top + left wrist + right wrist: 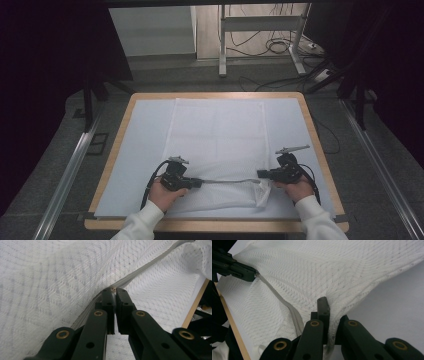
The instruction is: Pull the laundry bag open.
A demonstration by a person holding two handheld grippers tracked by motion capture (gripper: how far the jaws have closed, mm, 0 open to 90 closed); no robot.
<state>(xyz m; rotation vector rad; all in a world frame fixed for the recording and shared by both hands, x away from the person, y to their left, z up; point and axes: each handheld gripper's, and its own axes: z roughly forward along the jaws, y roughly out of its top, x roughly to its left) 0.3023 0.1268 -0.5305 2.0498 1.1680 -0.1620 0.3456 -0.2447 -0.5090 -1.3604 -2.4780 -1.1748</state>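
1. Left hand-held gripper (196, 183) clamped tight on the zipper pull (113, 290) of a white mesh bag (215, 145).
2. Right hand-held gripper (261, 174) pinched on the bag's edge.
3. Zipper (227, 181) stretched between both, above the desk (320, 150).

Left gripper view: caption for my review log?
Left gripper jaws shut on the zipper pull of a white mesh bag.

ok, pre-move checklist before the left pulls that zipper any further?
1. Left gripper shut on the zipper pull: ok.
2. Right gripper clamped on the mesh bag edge: ok.
3. Zipper taut between the grippers: ok, it runs straight.
4. Bag flat on the table: ok beyond the zipper; bunched near the right gripper.
5. Slider free of snagged mesh: cannot tell.
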